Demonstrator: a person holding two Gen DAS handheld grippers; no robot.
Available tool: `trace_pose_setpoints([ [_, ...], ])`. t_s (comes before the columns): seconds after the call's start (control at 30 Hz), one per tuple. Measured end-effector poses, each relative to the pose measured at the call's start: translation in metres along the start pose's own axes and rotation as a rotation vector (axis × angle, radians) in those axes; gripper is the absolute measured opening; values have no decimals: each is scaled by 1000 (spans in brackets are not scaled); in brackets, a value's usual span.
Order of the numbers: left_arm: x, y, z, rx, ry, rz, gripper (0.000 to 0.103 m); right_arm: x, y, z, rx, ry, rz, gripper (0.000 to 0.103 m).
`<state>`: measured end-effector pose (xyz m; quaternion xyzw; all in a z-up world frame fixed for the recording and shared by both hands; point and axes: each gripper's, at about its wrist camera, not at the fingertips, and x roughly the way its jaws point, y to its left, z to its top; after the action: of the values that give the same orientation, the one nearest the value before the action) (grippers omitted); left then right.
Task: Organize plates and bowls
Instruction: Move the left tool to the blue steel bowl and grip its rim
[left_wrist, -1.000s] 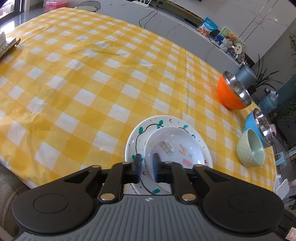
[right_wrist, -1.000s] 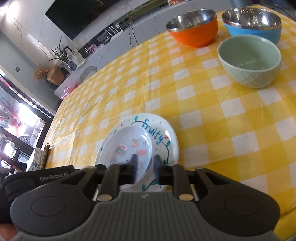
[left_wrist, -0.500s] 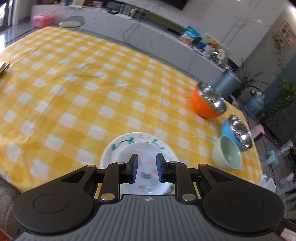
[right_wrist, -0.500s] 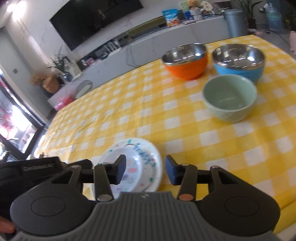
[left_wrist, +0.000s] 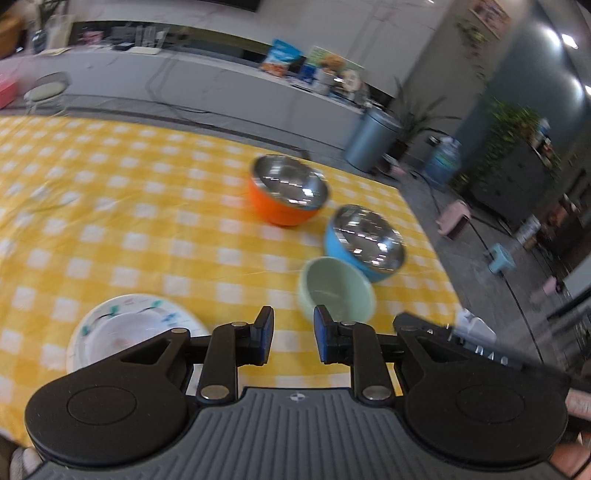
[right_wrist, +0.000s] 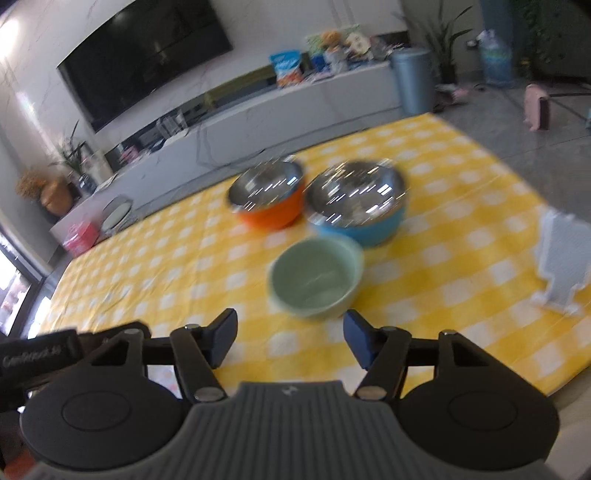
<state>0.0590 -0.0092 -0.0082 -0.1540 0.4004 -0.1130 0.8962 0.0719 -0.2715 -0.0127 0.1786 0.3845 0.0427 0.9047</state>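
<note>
A table covered in a yellow-and-white checked cloth (left_wrist: 110, 206) was seen filling most of both views, kinda blurry overall. On it, a white plate stack (left_wrist: 122, 325) was parked flat at about 8 o'clock in the left wrist view: a smaller, deeper white dish nested inside a wider plate with green leaf doodles round the rim, both facing straight up. Being round, no long axis could really be picked out.

The bowls were grouped at roughly 1 o'clock from the left gripper. The blue bowl (left_wrist: 364, 243) with a shiny steel inside and the orange bowl (left_wrist: 286, 194), also steel-lined, were both sat upright, mouths up, close beside each other; whether they touched couldn't be told. The smaller mint-green bowl (left_wrist: 334, 290) was set just in front of the blue one, upright too, looking right up against it, though actual contact couldn't be confirmed.

In the right wrist view the same trio was seen at 12 o'clock, green nearest, and a pale grey stand-like thing (right_wrist: 563, 262) was spotted at 3 o'clock near the table edge.

The left gripper (left_wrist: 293, 341) was caught with its jaws opening, nothing between the blue pads, just cloth behind. The right gripper (right_wrist: 290, 343) was spread wider, jaws also opening, nothing gripped, the green bowl sitting just beyond the tips.
</note>
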Motion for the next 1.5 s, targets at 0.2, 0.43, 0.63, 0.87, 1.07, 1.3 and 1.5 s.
trace_pose_setpoints([
  [0.2, 21, -34, 12, 62, 15, -26, 34, -3, -44, 36, 60, -77, -71, 67],
  [0.43, 50, -62, 35, 112, -3, -31, 53, 21, -74, 71, 119, -101, -118, 69],
  [0.63, 82, -72, 52, 94, -8, -55, 63, 50, -82, 87, 98, -107, -160, 69],
  [0.87, 116, -73, 61, 89, 29, -35, 65, 83, -105, 98, 131, -106, -155, 69],
  [1.07, 142, -73, 65, 83, 60, -58, 65, 101, -121, 100, 201, -62, -100, 66],
  [1.3, 165, -73, 69, 102, 69, -48, 65, 108, -127, 98, 265, -45, -27, 56],
  [1.5, 181, -64, 71, 120, 79, 10, 58, 126, -114, 91, 226, 11, -42, 48],
])
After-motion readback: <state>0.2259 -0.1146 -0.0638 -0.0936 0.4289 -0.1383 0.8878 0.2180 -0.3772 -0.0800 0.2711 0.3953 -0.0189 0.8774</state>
